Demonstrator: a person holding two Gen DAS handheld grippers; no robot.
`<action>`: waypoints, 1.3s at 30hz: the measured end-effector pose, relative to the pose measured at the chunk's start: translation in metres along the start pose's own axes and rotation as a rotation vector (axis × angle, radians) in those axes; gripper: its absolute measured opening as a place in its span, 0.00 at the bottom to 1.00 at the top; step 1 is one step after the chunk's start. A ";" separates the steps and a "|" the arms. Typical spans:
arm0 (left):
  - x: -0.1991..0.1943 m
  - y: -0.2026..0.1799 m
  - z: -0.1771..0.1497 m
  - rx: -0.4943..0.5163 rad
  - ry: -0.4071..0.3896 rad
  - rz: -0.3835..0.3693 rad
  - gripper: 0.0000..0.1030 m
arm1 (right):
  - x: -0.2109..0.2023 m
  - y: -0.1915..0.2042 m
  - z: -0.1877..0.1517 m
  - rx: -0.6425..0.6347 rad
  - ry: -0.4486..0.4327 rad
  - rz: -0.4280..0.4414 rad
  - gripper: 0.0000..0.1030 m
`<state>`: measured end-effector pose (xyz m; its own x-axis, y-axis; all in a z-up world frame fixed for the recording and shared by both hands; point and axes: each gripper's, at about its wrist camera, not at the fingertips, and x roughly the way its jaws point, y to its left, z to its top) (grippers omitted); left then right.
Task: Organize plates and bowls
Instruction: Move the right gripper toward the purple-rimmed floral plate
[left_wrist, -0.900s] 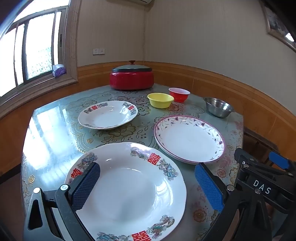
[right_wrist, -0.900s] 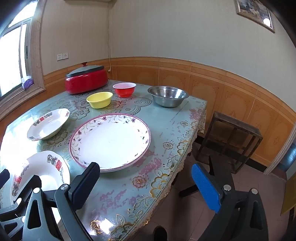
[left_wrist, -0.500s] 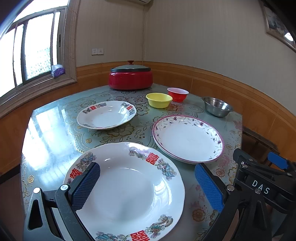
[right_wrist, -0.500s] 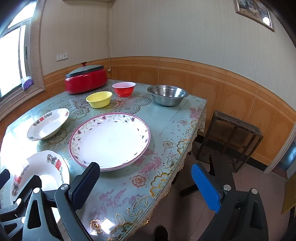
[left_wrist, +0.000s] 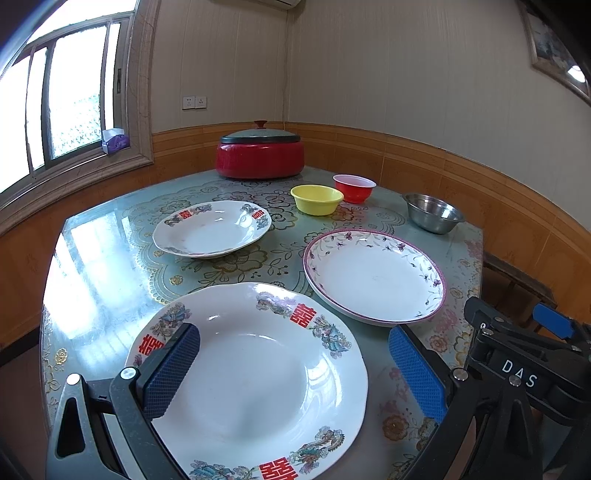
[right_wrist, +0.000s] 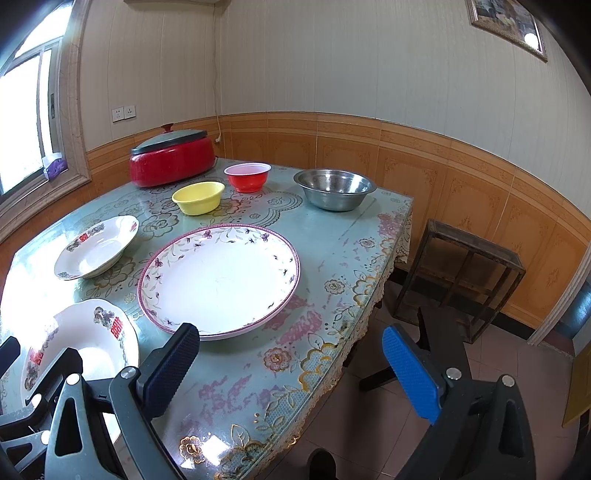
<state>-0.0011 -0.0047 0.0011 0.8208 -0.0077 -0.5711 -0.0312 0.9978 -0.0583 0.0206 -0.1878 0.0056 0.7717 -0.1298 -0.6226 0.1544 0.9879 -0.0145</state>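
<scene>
Plates (left_wrist: 373, 275) and bowls (left_wrist: 316, 198) all lie separate on the surface (left_wrist: 110, 251); nothing is stacked yet. Left tool (left_wrist: 291, 373) and right tool (right_wrist: 291, 373) both gape wide, holding nothing.

On the tabletop (left_wrist: 110, 258), the nearest plate (left_wrist: 258, 376) lies at the near edge, with a second plate (left_wrist: 373, 275) just beyond it to the right and a third plate (left_wrist: 212, 229) farther off to the left. Behind these, two small bowls (left_wrist: 317, 199) sit side by side, a metal bowl (left_wrist: 433, 213) stands to their right, and a lidded pot (left_wrist: 260, 155) stands at the far edge.
</scene>
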 end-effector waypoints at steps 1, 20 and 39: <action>0.000 0.000 0.000 0.001 0.001 0.000 1.00 | 0.000 0.000 0.000 0.000 0.001 0.000 0.98; 0.003 -0.007 -0.003 0.045 0.031 -0.010 1.00 | 0.005 -0.006 -0.004 0.017 0.032 0.026 0.98; 0.042 -0.022 0.024 -0.032 0.163 -0.188 1.00 | 0.078 -0.097 0.031 0.113 0.140 0.254 0.98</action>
<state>0.0472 -0.0251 -0.0021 0.7114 -0.2065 -0.6718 0.0935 0.9752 -0.2008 0.0846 -0.2965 -0.0174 0.7034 0.1404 -0.6968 0.0416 0.9705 0.2375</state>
